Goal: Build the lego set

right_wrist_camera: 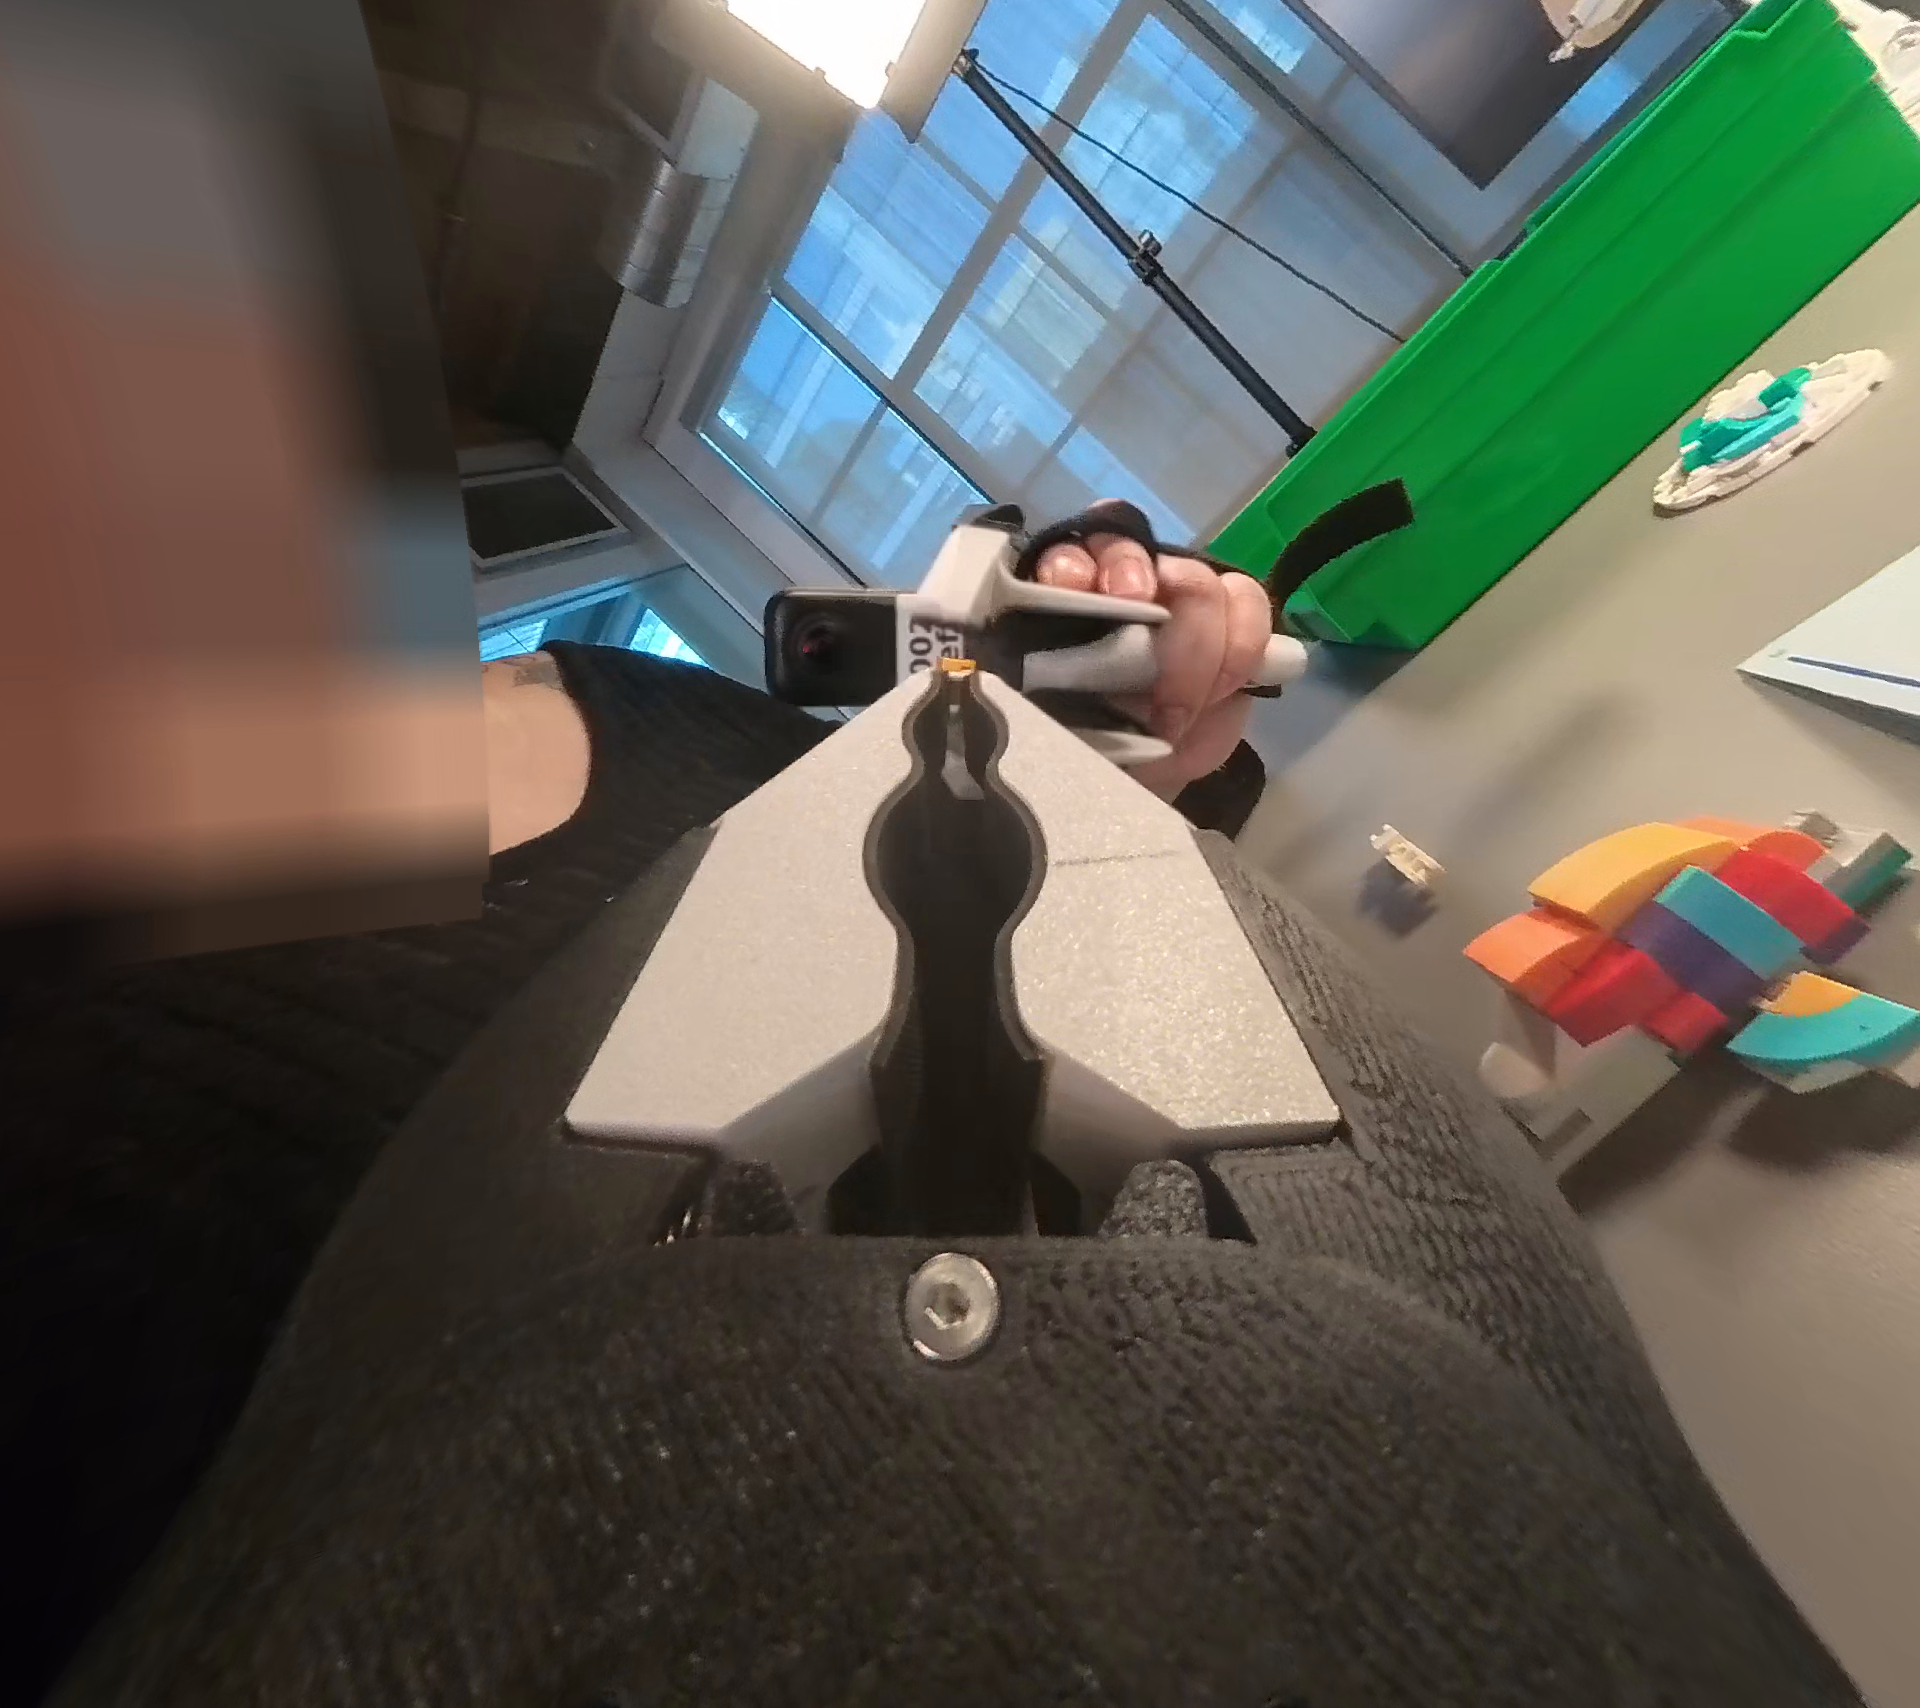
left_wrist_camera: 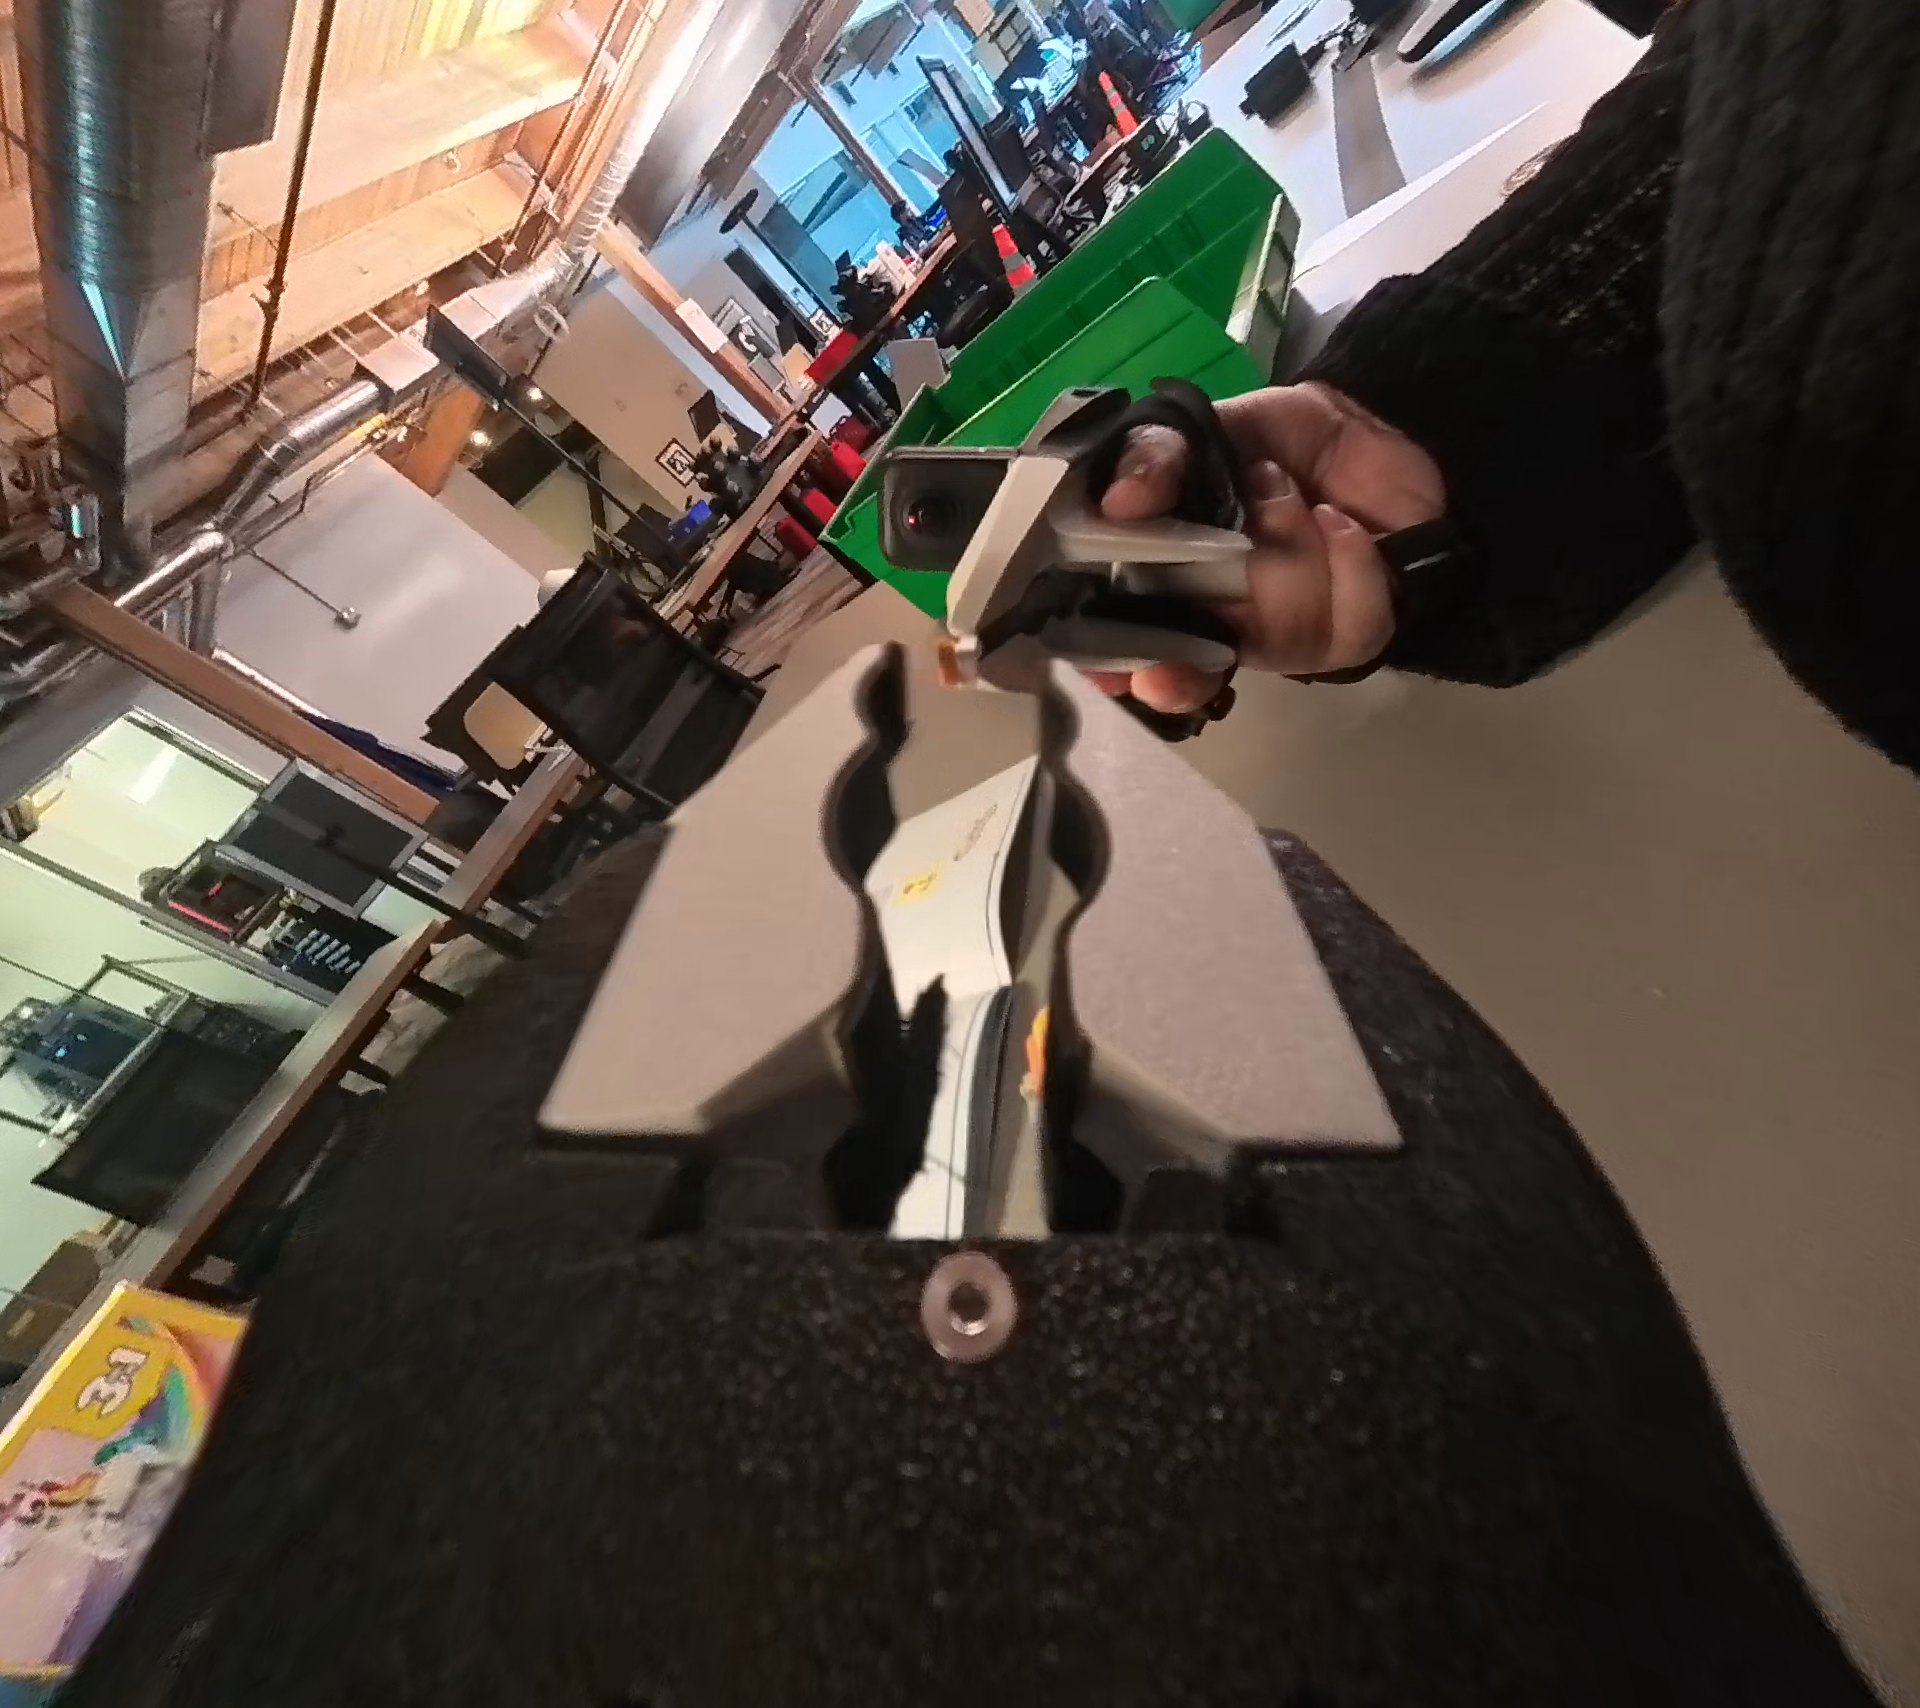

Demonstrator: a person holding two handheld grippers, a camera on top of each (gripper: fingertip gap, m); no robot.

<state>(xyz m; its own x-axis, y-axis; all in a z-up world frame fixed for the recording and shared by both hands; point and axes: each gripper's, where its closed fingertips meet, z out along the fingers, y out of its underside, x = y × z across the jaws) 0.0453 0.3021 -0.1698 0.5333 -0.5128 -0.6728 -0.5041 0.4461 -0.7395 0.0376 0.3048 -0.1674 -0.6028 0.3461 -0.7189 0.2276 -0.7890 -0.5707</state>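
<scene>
From the left wrist camera, the left gripper [left_wrist_camera: 971,671] points up toward 12 o'clock with a clear gap between its two grey fingers [left_wrist_camera: 748,910]. Just past its tips, at about 12 o'clock and almost touching, a tiny orange lego piece [left_wrist_camera: 948,668] sits pinched at the tip of the right gripper [left_wrist_camera: 961,659], which comes in from 2 o'clock in a hand [left_wrist_camera: 1299,536] with a dark sleeve. I count one orange piece, one green bin [left_wrist_camera: 1122,328] lying on the grey table [left_wrist_camera: 1507,983] at 1 o'clock, and one colourful box [left_wrist_camera: 94,1492] at 8 o'clock.

From the right wrist camera, the right gripper [right_wrist_camera: 958,673] has its tips drawn narrow around the same small orange lego piece [right_wrist_camera: 957,667], right at 12 o'clock. The left gripper [right_wrist_camera: 966,728] faces it from just behind, held by the other hand [right_wrist_camera: 1195,650]; its tips are hidden, so I cannot tell its opening here. On the table [right_wrist_camera: 1455,723] toward 3 o'clock lie three things well apart from the grippers: one rainbow-coloured lego build [right_wrist_camera: 1704,941], one small white piece [right_wrist_camera: 1405,858] beside it, and one white and teal build [right_wrist_camera: 1039,422] nearer 2 o'clock. One green bin [right_wrist_camera: 1558,370] stands behind them.
</scene>
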